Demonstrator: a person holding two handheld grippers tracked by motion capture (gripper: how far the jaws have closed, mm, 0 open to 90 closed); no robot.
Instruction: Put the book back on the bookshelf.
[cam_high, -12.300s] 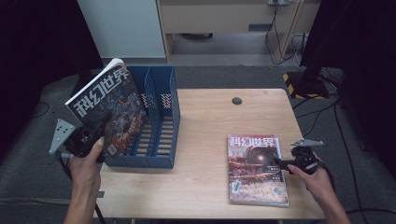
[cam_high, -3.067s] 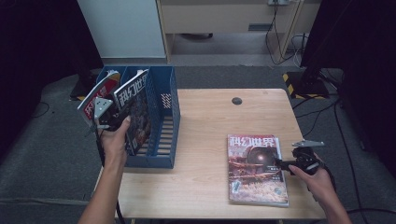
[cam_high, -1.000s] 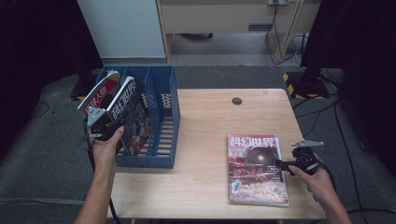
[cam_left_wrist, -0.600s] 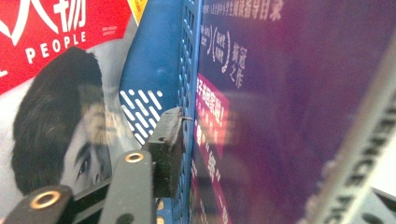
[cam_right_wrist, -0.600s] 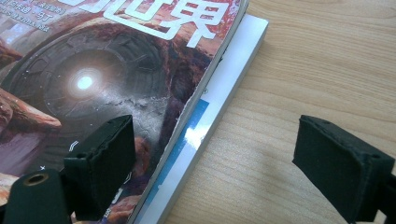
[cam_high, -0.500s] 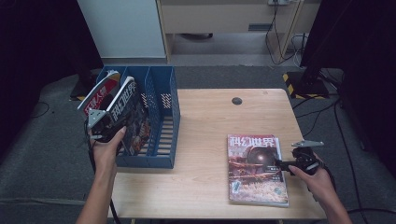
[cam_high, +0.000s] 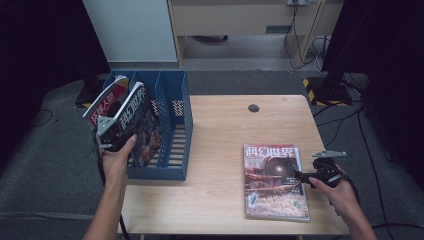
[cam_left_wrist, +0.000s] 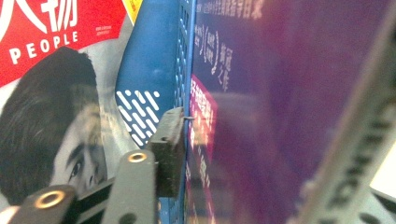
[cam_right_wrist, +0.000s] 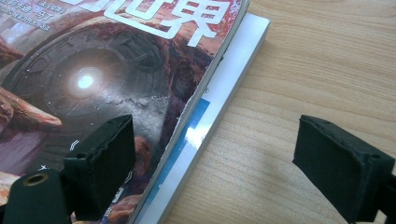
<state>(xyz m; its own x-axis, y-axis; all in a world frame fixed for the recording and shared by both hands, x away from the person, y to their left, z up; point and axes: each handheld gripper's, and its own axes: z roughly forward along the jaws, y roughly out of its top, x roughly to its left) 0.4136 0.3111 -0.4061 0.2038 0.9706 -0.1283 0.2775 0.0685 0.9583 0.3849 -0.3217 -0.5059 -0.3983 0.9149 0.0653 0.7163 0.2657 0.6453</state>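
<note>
— So where is the dark magazine (cam_high: 143, 126) right now?

— It stands tilted in the blue file rack (cam_high: 176, 131), in the second slot from the rack's left end, its top leaning left over the divider. In the left gripper view its purple back cover (cam_left_wrist: 285, 107) is close to the camera.

— And the left gripper (cam_high: 111, 134)?

— It sits at the near left corner of the rack, against the magazine's lower edge. Its jaws have just been closing a little after a wider opening. One pad (cam_left_wrist: 168, 149) lies by the rack's blue mesh divider, beside the cover; the other jaw is a blurred bar on the far side of the magazine. The magazine is between them, but I cannot tell whether the pads press on it.

— What else is in the rack?

— A red magazine (cam_high: 106, 104) with a face on its cover, in the leftmost slot, just left of the dark one and leaning the same way.

— And further right of the rack?

— On the wooden table (cam_high: 220, 125) lies a stack of magazines (cam_high: 274, 181), flat, well apart from the rack. The right gripper (cam_high: 311, 175) rests at the stack's right edge, jaws spread wide and gripping nothing: one pad (cam_right_wrist: 103, 163) over the top cover, the other over bare wood. A small dark round cap (cam_high: 254, 107) sits in the table beyond the stack.
</note>
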